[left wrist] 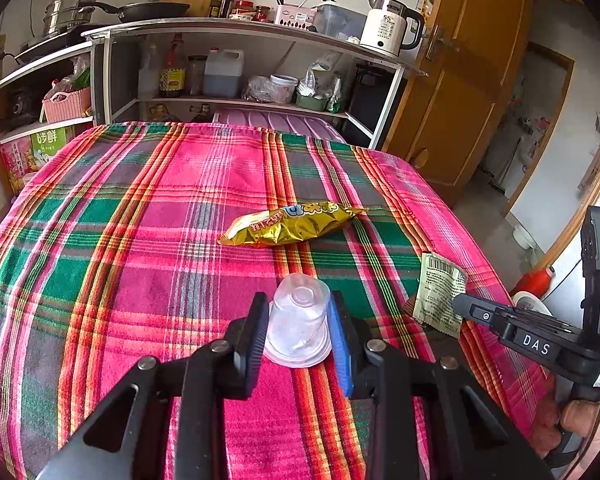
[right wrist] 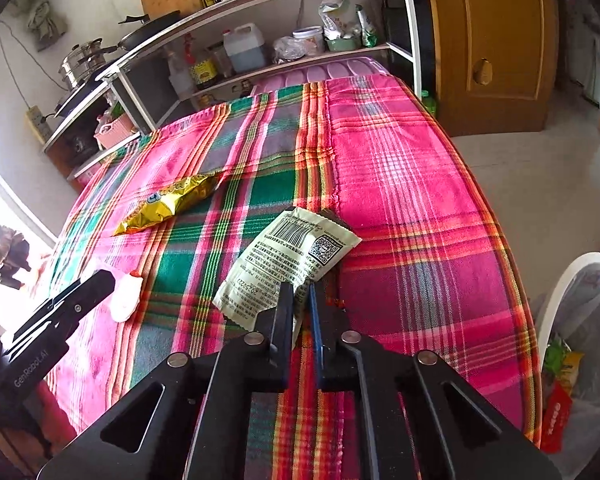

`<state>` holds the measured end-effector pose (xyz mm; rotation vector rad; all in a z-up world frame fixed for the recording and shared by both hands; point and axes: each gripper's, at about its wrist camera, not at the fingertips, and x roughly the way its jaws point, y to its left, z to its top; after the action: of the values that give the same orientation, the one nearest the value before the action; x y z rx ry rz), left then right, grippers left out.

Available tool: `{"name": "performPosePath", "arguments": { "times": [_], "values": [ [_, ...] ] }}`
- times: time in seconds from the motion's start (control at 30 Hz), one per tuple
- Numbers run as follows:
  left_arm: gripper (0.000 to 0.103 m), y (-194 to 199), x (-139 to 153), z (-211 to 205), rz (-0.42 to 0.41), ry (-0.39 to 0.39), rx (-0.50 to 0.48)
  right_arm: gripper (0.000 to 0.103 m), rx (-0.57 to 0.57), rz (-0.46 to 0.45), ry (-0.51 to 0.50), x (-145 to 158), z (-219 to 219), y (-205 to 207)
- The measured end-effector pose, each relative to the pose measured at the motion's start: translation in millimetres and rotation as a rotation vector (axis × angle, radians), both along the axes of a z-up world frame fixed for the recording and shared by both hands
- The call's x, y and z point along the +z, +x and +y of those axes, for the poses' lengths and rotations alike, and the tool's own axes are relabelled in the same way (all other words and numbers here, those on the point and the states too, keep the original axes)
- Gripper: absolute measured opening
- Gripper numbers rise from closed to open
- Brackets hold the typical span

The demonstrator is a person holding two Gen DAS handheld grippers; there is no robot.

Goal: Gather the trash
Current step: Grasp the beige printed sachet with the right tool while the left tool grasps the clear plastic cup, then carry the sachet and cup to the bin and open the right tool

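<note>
My left gripper point(left wrist: 299, 326) is shut on a clear plastic cup point(left wrist: 298, 320), held upside down just above the plaid tablecloth point(left wrist: 140, 240). My right gripper point(right wrist: 301, 308) is shut on the near edge of a pale green printed wrapper point(right wrist: 288, 258), which also shows in the left wrist view point(left wrist: 438, 292). A gold snack bag point(left wrist: 290, 224) lies on the cloth beyond both grippers, and shows in the right wrist view point(right wrist: 168, 204). The cup shows as a white shape point(right wrist: 126, 296) in the right wrist view, by the left gripper's finger.
A white bin point(right wrist: 580, 340) lined with a clear bag holding wrappers stands on the floor right of the table. A shelf unit point(left wrist: 240, 60) with bottles, pots and a kettle point(left wrist: 390, 26) stands behind the table. A wooden door point(left wrist: 460, 80) is at the right.
</note>
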<state>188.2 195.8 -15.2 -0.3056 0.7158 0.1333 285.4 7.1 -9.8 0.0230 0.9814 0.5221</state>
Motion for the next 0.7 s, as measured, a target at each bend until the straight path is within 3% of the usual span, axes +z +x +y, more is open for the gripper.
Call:
{"name": "performPosePath", "arguments": {
  "times": [0.4, 0.7],
  "values": [
    [0.03, -15.4, 15.9, -15.2, -0.05, 0.033, -0.031, 0.003, 0.035, -0.048, 0.091, 22.6, -21.1, -23.6],
    [0.03, -32.0, 32.5, -45.1, -0.076, 0.041, -0.08, 0.003, 0.01, -0.079, 0.133, 42.6, -62.1, -49.2]
  ]
}}
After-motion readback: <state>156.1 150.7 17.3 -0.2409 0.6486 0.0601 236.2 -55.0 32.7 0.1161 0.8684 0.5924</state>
